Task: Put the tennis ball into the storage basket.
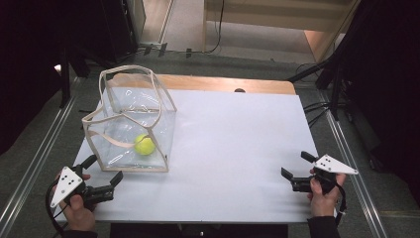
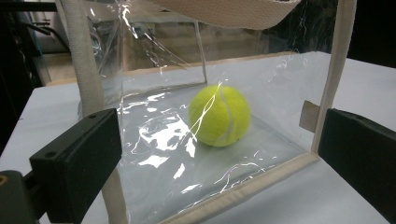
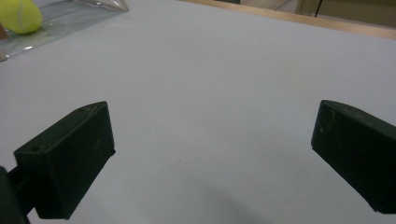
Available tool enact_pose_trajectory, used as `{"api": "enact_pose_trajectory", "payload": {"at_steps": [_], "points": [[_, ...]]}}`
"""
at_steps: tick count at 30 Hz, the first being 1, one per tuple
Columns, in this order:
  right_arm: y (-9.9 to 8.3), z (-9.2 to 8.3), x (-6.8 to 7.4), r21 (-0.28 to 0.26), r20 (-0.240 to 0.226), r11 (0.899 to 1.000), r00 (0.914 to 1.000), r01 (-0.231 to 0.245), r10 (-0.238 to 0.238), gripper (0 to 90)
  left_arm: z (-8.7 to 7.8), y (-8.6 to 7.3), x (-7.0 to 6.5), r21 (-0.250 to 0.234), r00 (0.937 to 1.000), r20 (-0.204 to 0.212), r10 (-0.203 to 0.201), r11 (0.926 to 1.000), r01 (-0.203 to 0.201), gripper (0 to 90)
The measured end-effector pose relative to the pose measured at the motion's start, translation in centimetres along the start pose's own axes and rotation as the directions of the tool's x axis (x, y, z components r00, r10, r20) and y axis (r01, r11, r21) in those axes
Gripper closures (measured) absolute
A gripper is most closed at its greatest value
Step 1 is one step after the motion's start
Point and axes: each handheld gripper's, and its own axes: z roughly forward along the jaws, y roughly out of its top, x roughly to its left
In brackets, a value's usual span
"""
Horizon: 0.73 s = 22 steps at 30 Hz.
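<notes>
While the clear bag (image 1: 131, 121) stands upright at the desk's (image 1: 237, 148) left side, a tennis ball (image 1: 144, 144) rests on its floor near the front corner. My left tongs (image 1: 105, 170), jaws apart, sit just before the bag, holding nothing. My right tongs (image 1: 298, 165), jaws apart, hover well apart over bare desk.

A white desk (image 1: 233, 148) with a wooden far edge (image 1: 228, 83); beyond it, grey floor (image 1: 237, 62) and what may be black stand legs (image 1: 317, 74).
</notes>
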Motion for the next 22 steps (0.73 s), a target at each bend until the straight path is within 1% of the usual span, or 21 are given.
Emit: {"api": "enact_pose_trajectory", "payload": {"at_steps": [1, 2, 4, 5, 6, 11, 14, 19, 21, 22], "points": [[-0.1, -0.1, -0.1, -0.003, 0.0, 1.0, 1.0, 0.0, 0.0, 0.0, 0.0, 0.0, 0.0, 0.001, 1.0, 0.0, 0.002, 1.0, -0.002, 0.0], [-0.4, -0.3, -0.3, -0.013, 0.009, 1.0, 0.9998, -0.016, 0.016, 0.0, 0.0, 0.0, 0.0, 0.0, 1.0, 0.001, 0.004, 1.0, -0.004, 0.0], [-0.6, -0.4, -0.4, -0.016, 0.011, 1.0, 0.9998, -0.013, 0.014, 0.0, 0.0, 0.0, 0.0, 0.003, 1.0, 0.0, 0.007, 1.0, -0.007, 0.0], [-0.9, -0.7, -0.5, -0.015, 0.016, 0.999, 0.9992, -0.036, 0.036, 0.0, 0.0, 0.0, 0.0, 0.004, 1.0, 0.001, 0.008, 1.0, -0.008, 0.0], [-0.9, -0.7, -0.5, -0.015, 0.016, 0.999, 0.9992, -0.036, 0.036, 0.0, 0.0, 0.0, 0.0, 0.004, 1.0, 0.001, 0.009, 1.0, -0.009, 0.0], [-1.4, -1.5, -1.0, -0.069, 0.02, 0.995, 0.9967, -0.078, 0.079, 0.0, 0.1, 0.0, -0.1, 0.007, 0.9999, 0.003, 0.013, 0.9999, -0.013, 0.0], [-1.6, -1.8, -1.1, -0.09, 0.027, 0.992, 0.996, -0.083, 0.085, 0.0, 0.1, 0.1, -0.1, 0.006, 0.9999, 0.005, 0.014, 0.9999, -0.014, 0.0], [-1.8, -1.8, -1.1, -0.093, 0.035, 0.992, 0.9955, -0.085, 0.088, 0.0, 0.0, 0.1, -0.1, 0.009, 0.9999, 0.006, 0.012, 0.9999, -0.012, 0.0], [-1.8, -1.8, -1.0, -0.095, 0.036, 0.991, 0.9947, -0.092, 0.096, 0.0, 0.0, 0.1, -0.1, 0.01, 0.9999, 0.006, 0.012, 0.9999, -0.012, 0.0], [-1.8, -1.8, -1.0, -0.091, 0.046, 0.992, 0.9946, -0.089, 0.094, 0.0, 0.1, 0.1, -0.1, 0.007, 0.9999, 0.008, 0.014, 0.9999, -0.014, 0.0]]}}
